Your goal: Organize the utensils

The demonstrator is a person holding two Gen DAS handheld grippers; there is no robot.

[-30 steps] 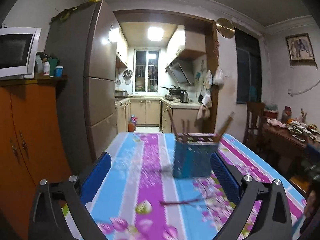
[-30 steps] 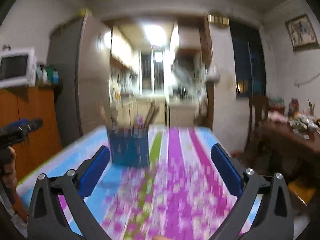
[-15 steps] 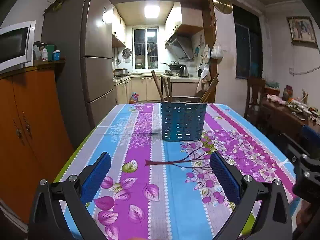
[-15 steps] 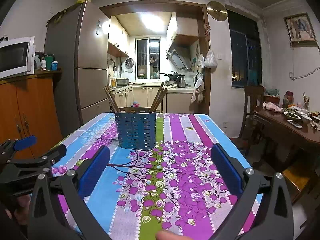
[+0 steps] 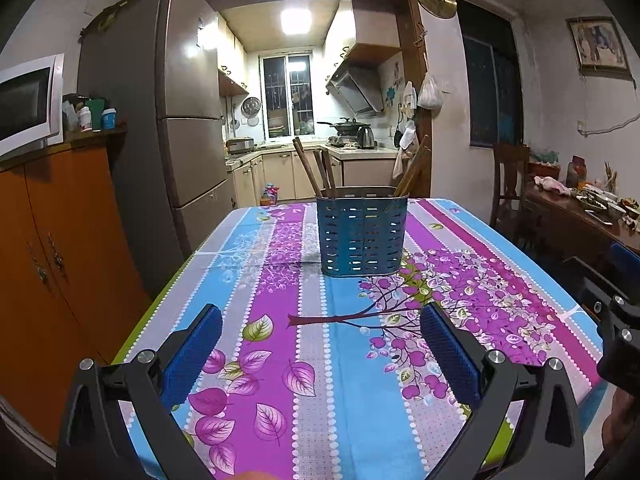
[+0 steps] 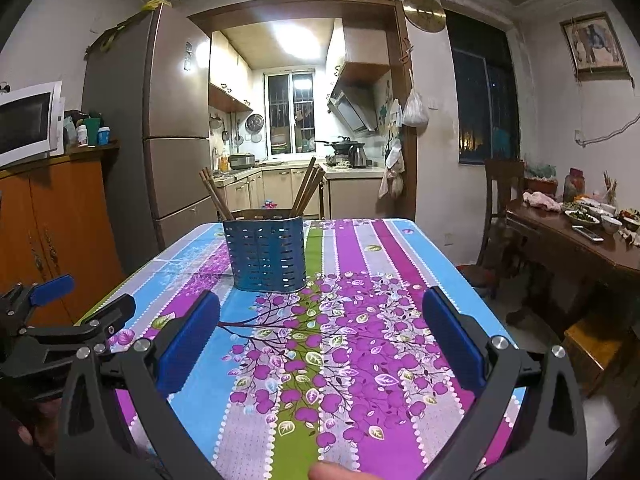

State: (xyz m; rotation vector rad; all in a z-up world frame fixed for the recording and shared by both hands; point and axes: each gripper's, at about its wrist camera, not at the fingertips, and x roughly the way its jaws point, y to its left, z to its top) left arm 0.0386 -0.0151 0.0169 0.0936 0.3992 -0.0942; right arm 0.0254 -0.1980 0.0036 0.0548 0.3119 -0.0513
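A blue perforated utensil holder [image 5: 362, 236] stands upright on the floral tablecloth, past the table's middle; it also shows in the right wrist view [image 6: 265, 254]. Several brown wooden chopsticks [image 5: 314, 170] lean out of its top [image 6: 306, 190]. My left gripper [image 5: 320, 352] is open and empty, held over the near part of the table, well short of the holder. My right gripper [image 6: 320, 340] is open and empty, also near the front edge. The left gripper's body [image 6: 60, 328] shows at the left of the right wrist view.
The table [image 5: 280, 360] carries a striped purple, blue and green cloth. An orange cabinet [image 5: 52, 248] with a microwave [image 5: 28, 104] and a fridge [image 5: 176, 128] stand to the left. A dark wooden table [image 6: 580, 240] with dishes and a chair [image 6: 504, 196] stand to the right.
Both grippers have pulled back from the holder toward the near table edge and steadied; the holder now looks farther away. Both stay open and empty.
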